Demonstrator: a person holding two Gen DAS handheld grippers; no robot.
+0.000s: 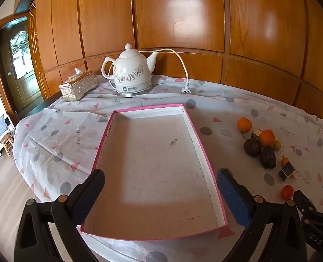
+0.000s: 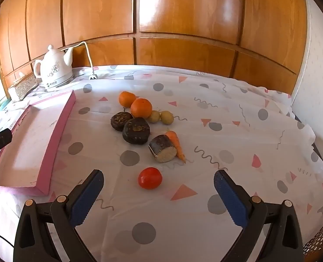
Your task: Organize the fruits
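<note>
White kettle (image 1: pixel 132 74) with unreadable blue logo; left tool (image 1: pixel 160 193) and right tool (image 2: pixel 158 193) wide apart, empty.

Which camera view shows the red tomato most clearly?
The right wrist view: the tomato lies whole and near, ahead of the open right gripper. The left wrist view shows it small at the right edge.
</note>
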